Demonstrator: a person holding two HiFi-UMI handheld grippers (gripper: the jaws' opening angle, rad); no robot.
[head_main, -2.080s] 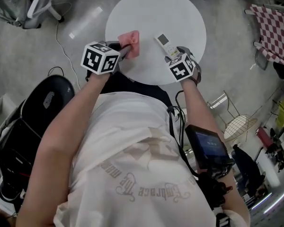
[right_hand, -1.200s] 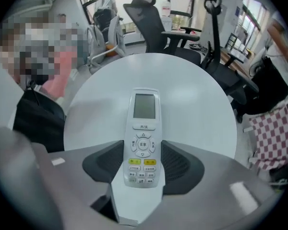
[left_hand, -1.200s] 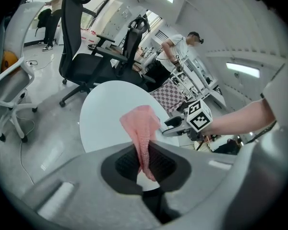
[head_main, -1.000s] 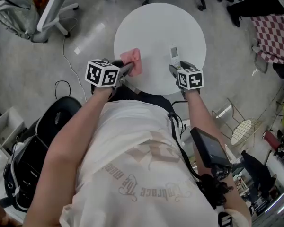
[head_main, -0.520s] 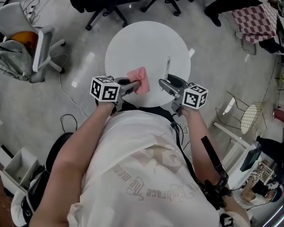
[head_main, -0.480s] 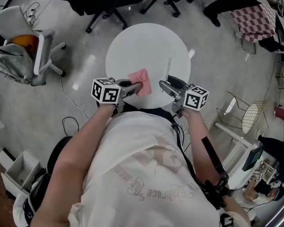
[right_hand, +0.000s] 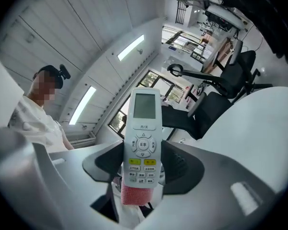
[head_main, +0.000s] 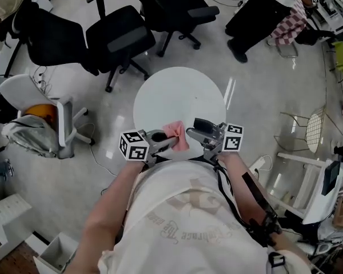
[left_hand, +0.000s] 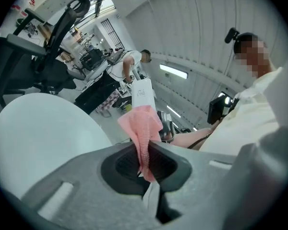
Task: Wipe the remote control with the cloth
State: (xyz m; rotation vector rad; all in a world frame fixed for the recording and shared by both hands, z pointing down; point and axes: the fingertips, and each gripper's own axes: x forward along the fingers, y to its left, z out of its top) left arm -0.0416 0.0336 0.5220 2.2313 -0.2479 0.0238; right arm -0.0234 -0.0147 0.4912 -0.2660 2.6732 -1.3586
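Holding stage, wipe seemingly just starting: pinching a fold of pink cloth point(left_hand: 141, 127) in the left gripper point(left_hand: 146, 166), jaws nearly shut on it with the rest flopping free, and clamping the white remote control point(right_hand: 143, 143) in the right gripper point(right_hand: 143, 170), jaws closed against its long sides at the keypad end, both over the near edge of the round white table point(head_main: 177, 93). Cannot tell whether cloth touches the remote's lower end or sits just beside it; needs next a press of cloth onto the keypad face and strokes along the length. Standing lengthwise along the gripper's line, display end pointing away from the jaws, buttons facing the right gripper's camera.
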